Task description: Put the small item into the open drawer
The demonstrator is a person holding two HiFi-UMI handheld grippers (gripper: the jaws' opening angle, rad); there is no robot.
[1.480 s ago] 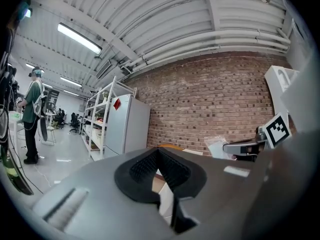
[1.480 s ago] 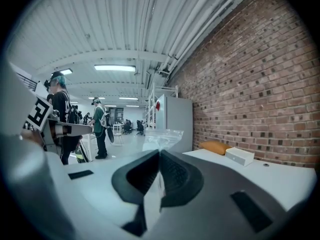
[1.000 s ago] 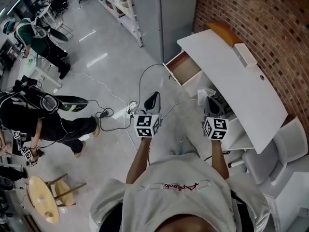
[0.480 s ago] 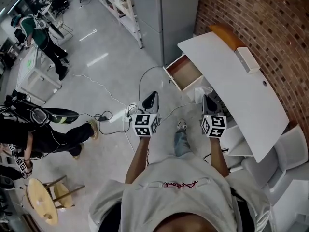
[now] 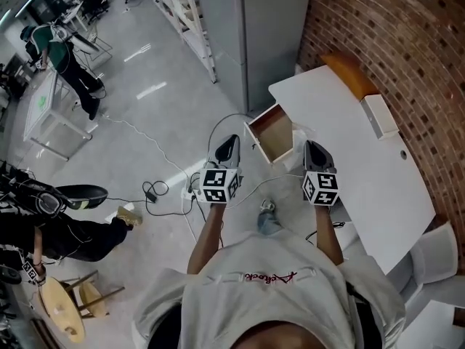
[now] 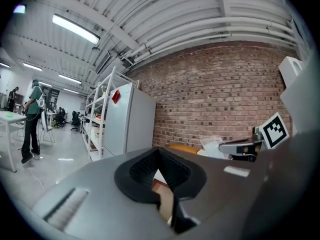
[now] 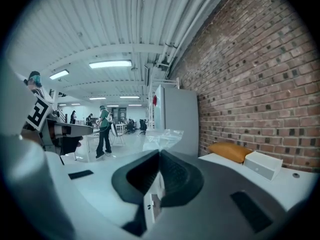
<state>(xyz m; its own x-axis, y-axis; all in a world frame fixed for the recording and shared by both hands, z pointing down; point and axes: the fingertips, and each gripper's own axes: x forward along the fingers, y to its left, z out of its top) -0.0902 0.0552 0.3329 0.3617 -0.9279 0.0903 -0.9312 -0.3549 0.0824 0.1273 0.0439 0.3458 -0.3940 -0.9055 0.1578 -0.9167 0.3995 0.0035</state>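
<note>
1. The white surface runs along the brick wall. Only the head view takes in its full length, with a grey cabinet past its far end.
2. The drawer stands open from the surface's edge away from the wall, showing its wooden inside. The left gripper view shows just a sliver of that wood.
3. The left gripper hovers off the surface, left of the drawer, its fingers closed on nothing.
4. The right gripper is at the surface's edge. Its fingers are pinched on a clear bag, which is plain only in the right gripper view.
5. A white box and an orange cushion sit along the surface's wall side.
6. Cables trail over the floor off the surface's open side.
</note>
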